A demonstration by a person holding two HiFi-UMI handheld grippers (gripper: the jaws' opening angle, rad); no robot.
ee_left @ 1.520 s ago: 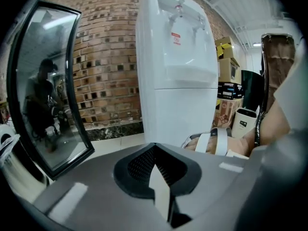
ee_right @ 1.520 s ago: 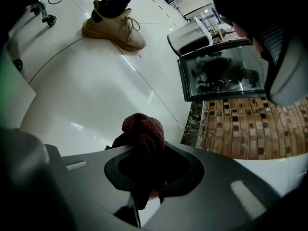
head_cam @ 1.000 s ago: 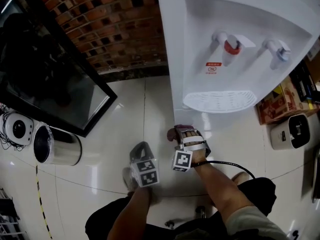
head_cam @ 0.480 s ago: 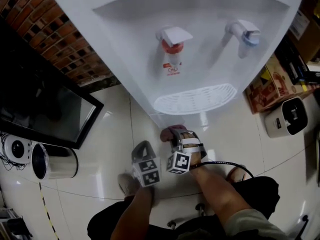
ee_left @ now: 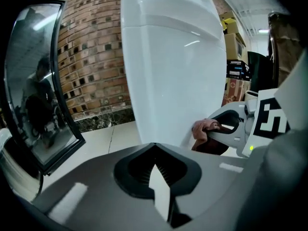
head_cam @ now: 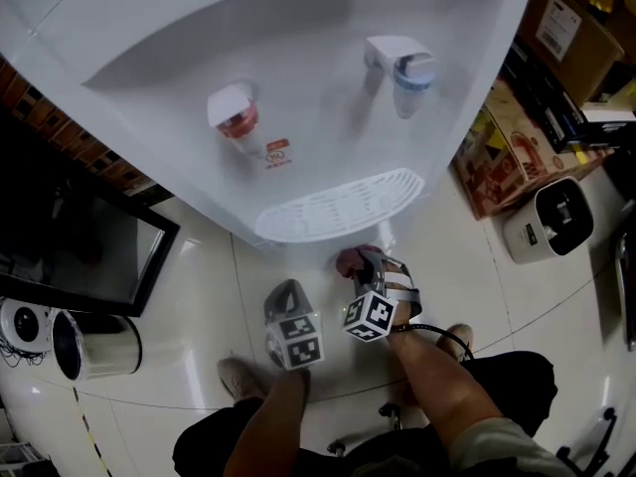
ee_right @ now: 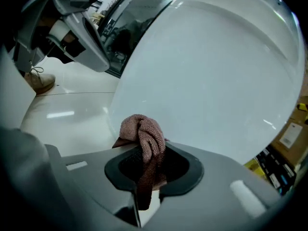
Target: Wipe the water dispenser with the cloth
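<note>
Clenching the bunched pinkish-brown terry cloth [ee_right: 142,131] wad-forward in our right gripper [head_cam: 363,264], we can rub the tall white plastic water dispenser [head_cam: 328,97] mid-frame; our left gripper [ee_left: 161,191] hangs closed, empty.

1. Bright, even indoor light; soft glare streaks lie on the glossy floor [head_cam: 199,306] and the white water dispenser [ee_left: 178,57].
2. Both gripper views bow strongly, with black corners.
3. Their near foreground looks soft, perhaps out of focus.

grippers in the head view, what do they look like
Both are grey plastic, the left gripper and the right gripper, each bearing a white cube with black square markers. A black cable loops off the right one. A pale short sleeve shows on the right arm.
</note>
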